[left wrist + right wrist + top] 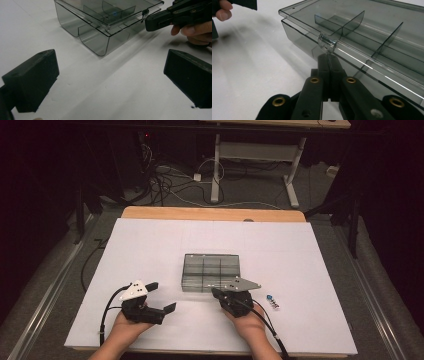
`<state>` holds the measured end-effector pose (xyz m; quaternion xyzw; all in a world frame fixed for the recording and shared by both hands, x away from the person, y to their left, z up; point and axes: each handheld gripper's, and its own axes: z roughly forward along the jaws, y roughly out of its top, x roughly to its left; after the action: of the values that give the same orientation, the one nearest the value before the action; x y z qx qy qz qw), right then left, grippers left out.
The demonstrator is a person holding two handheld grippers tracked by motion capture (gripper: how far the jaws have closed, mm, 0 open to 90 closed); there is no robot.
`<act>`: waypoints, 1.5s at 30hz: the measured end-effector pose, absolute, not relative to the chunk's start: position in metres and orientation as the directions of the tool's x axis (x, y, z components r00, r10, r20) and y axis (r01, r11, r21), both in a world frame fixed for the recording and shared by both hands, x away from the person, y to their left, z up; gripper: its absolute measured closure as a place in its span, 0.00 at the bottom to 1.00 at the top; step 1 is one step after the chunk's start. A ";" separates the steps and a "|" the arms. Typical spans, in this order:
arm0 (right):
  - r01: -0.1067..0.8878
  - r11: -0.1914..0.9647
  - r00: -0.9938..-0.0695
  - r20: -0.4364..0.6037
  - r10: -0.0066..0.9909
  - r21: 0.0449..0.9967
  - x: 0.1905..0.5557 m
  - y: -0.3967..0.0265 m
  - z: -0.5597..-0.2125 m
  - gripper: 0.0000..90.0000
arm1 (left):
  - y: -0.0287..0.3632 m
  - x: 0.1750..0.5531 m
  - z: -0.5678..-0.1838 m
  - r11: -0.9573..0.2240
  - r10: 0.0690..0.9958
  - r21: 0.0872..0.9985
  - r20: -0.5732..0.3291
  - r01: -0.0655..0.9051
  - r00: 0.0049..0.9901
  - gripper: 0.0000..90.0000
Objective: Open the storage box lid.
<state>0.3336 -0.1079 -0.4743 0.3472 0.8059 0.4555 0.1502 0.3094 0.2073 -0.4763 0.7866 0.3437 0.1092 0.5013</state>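
Right gripper view has the right gripper [328, 58] pinched shut at the latch [327, 43] of the smoky divider box [210, 272] mid-table; left gripper [156, 296] idles wide open, empty. Next: probably flick the clasp upward gently.

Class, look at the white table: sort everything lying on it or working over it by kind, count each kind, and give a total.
Clear smoky plastic compartment box: 1
Small white object with blue marking, beside the right hand: 1
Black two-jaw grippers: 2, the left gripper and the right gripper
Total: 4
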 end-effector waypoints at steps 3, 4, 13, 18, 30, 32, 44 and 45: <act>0.419 0.343 -0.713 0.071 0.697 0.841 0.334 -0.108 -0.473 1.00 | 0.206 0.310 -0.477 -0.260 0.647 0.863 -0.177 0.432 0.742 0.00; 0.419 0.343 -0.713 0.071 0.697 0.841 0.334 -0.108 -0.473 1.00 | 0.206 0.310 -0.477 -0.260 0.647 0.863 -0.177 0.432 0.742 0.00; 0.411 0.338 -0.715 0.070 0.696 0.847 0.334 -0.107 -0.471 1.00 | 0.201 0.314 -0.478 -0.272 0.620 0.855 -0.194 0.441 0.760 0.13; 0.409 0.338 -0.715 0.067 0.696 0.848 0.334 -0.106 -0.470 1.00 | 0.199 0.317 -0.478 -0.270 0.617 0.862 -0.186 0.428 0.764 0.24; 0.403 0.332 -0.714 0.067 0.697 0.853 0.335 -0.106 -0.469 1.00 | 0.198 0.322 -0.478 -0.238 0.658 0.860 -0.199 0.451 0.727 0.66; 0.403 0.332 -0.714 0.066 0.697 0.853 0.335 -0.106 -0.469 1.00 | 0.198 0.322 -0.478 -0.237 0.659 0.858 -0.202 0.455 0.725 0.68; 0.394 0.331 -0.715 0.059 0.697 0.858 0.336 -0.105 -0.468 1.00 | 0.202 0.329 -0.478 -0.212 0.669 0.863 -0.213 0.457 0.712 0.97; 0.395 0.331 -0.714 0.060 0.697 0.857 0.335 -0.105 -0.468 1.00 | 0.201 0.330 -0.477 -0.219 0.669 0.863 -0.207 0.456 0.714 0.97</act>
<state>0.3355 -0.1051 -0.4675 0.3416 0.7996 0.4668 0.1617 0.3297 0.2013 -0.4774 0.7735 0.3636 0.1049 0.5085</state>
